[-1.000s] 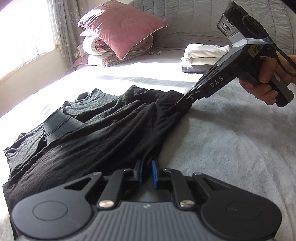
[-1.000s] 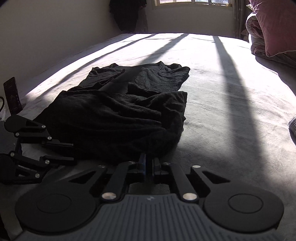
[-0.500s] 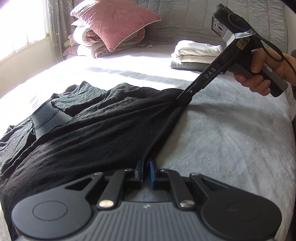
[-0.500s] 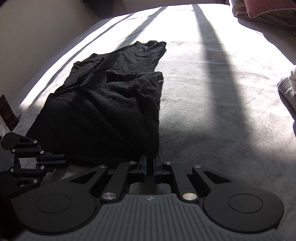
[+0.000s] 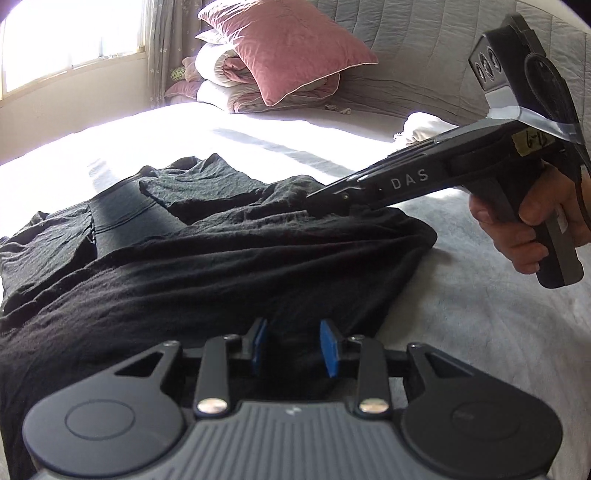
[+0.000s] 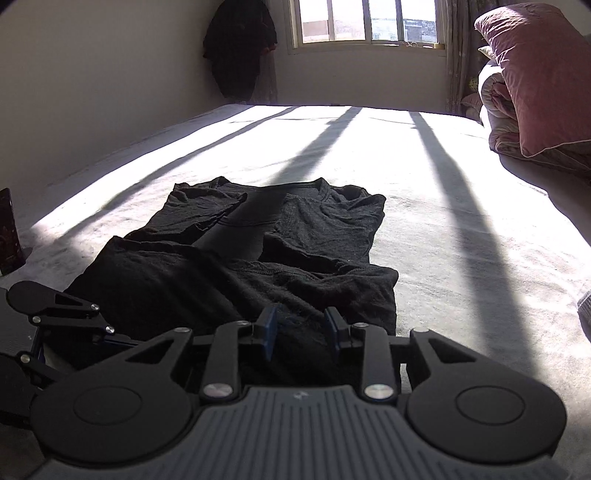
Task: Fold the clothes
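A black garment (image 5: 229, 258) lies on the grey bed (image 5: 480, 325), its lower part folded up over the upper part. It also shows in the right wrist view (image 6: 258, 258). My left gripper (image 5: 293, 345) is open, its blue pads apart just over the near fold edge, holding nothing. My right gripper (image 6: 301, 334) is open too, over the garment's near edge. The right gripper also shows in the left wrist view (image 5: 317, 197), low over the fold's far end. The left gripper shows at the left edge of the right wrist view (image 6: 66, 321).
A pink pillow (image 5: 288, 48) on folded duvets sits by the quilted headboard (image 5: 424, 55). Folded white clothes (image 5: 424, 129) lie behind the right gripper. A window (image 6: 365, 22) and a dark hanging garment (image 6: 240, 51) are at the far wall. Bare bed lies to the right.
Both grippers were shut on the garment's edge and pulled it taut; now both have opened and let it go. The folded part has dropped flat onto the bed.
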The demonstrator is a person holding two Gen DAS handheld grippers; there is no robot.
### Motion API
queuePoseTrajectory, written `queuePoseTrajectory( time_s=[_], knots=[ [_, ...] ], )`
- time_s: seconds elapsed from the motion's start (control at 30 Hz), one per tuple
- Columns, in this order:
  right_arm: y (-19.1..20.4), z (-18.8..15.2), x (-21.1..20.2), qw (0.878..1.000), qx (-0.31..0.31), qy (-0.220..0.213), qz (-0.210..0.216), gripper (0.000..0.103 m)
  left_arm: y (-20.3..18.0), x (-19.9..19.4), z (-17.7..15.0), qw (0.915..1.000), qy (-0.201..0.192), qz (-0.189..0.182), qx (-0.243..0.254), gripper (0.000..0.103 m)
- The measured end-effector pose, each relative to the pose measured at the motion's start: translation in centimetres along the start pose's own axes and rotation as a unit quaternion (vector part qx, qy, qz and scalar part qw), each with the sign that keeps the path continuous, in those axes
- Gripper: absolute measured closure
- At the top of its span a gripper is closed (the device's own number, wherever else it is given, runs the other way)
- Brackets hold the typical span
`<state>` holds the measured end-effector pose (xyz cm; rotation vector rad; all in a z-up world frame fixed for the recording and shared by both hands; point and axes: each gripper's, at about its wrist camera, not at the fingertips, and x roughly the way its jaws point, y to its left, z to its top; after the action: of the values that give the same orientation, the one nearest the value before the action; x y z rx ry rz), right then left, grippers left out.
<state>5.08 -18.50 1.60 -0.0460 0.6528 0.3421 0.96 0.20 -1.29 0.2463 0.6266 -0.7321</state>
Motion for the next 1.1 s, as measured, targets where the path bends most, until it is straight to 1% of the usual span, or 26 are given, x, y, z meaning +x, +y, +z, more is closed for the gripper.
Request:
queuePoseTrajectory(
  time_s=[0.1,0.17,0.2,0.27,0.37,0.47,0.53,0.6,0.67,0.73,0.8,0.87,1.0,1.1],
  knots=[
    [1.0,0.5,3.8,0.999,-0.015,0.035,-0.033,0.07,-0.3,-0.1,-0.2,1.0,-0.003,0.0,0.008,0.071],
    [0.7,1.0,5.7,0.998,-0.016,0.032,-0.058,0.072,-0.2,-0.2,-0.4,1.0,-0.004,-0.005,0.004,0.07],
    [0.2,1.5,6.4,0.997,-0.008,0.029,-0.069,0.077,-0.2,-0.3,-0.4,1.0,-0.004,-0.006,0.004,0.071],
    [-1.1,2.3,7.3,0.996,0.027,0.03,-0.079,0.077,-0.3,-0.4,-0.5,0.9999,-0.004,-0.006,0.009,0.07],
    [-2.5,3.1,7.2,0.994,0.071,0.034,-0.072,0.077,-0.5,-0.8,-0.5,0.9999,-0.002,-0.01,0.013,0.07],
    [-2.5,3.3,5.5,0.994,0.093,0.023,-0.054,0.075,0.0,-1.6,-0.3,0.9998,0.0,-0.021,0.004,0.069],
    [-1.4,3.2,4.4,0.995,0.087,0.02,-0.037,0.073,0.6,-2.5,-0.3,0.9997,-0.006,-0.02,-0.008,0.068],
    [0.0,3.2,3.9,0.997,0.071,0.022,-0.021,0.073,1.3,-3.3,-0.5,0.9998,-0.01,-0.007,-0.014,0.068],
    [1.5,3.1,4.0,0.998,0.057,0.028,-0.006,0.073,2.1,-3.8,-0.9,0.9997,-0.008,0.007,-0.022,0.068],
    [3.0,3.2,4.8,0.999,0.043,0.034,0.001,0.073,2.8,-4.1,-1.5,0.9995,0.001,0.009,-0.031,0.068],
    [3.8,3.2,6.3,0.998,0.034,0.045,-0.005,0.073,3.5,-4.2,-2.1,0.999,0.011,0.008,-0.042,0.067],
    [4.3,3.4,8.4,0.998,0.03,0.06,-0.019,0.073,3.4,-4.4,-2.7,0.9993,0.012,0.006,-0.035,0.067],
    [4.0,4.7,10.9,0.997,0.045,0.051,-0.042,0.074,3.0,-4.9,-3.2,0.9997,0.009,0.005,-0.02,0.066],
    [3.2,5.5,11.1,0.995,0.071,0.052,-0.044,0.074,3.2,-5.7,-3.2,0.9997,0.008,0.0,-0.021,0.065]
  ],
)
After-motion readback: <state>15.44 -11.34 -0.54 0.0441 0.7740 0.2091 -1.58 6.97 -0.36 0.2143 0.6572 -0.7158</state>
